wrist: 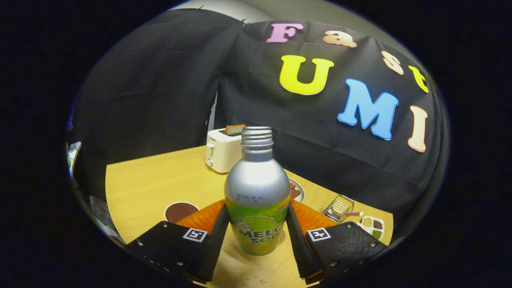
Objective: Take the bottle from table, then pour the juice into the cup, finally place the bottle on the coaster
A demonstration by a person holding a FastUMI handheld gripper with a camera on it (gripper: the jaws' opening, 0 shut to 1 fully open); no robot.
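A: Where does the bottle (257, 196) stand?

B: Upright between the two fingers of the gripper (257, 232), silver shoulders and open threaded neck above a green label, its base low over the wooden table (140, 184); whether it touches the tabletop I cannot tell.

A: And the gripper's hold?

B: Narrowed to the bottle's width, both fingers (218, 234) pressed against its lower sides, at nine and three o'clock of the body.

A: What lies around it?

B: At ten o'clock of the bottle, on the table, a round dark-brown coaster (181, 211) with a pale rim. At twelve o'clock, beyond the neck, a white toaster (222, 152) with a slice of bread in its slot. At three o'clock, a small wire rack (339, 207), and just past it a white divided dish (373, 227) of grains. A plate (297, 190) edges out behind the bottle's right shoulder.
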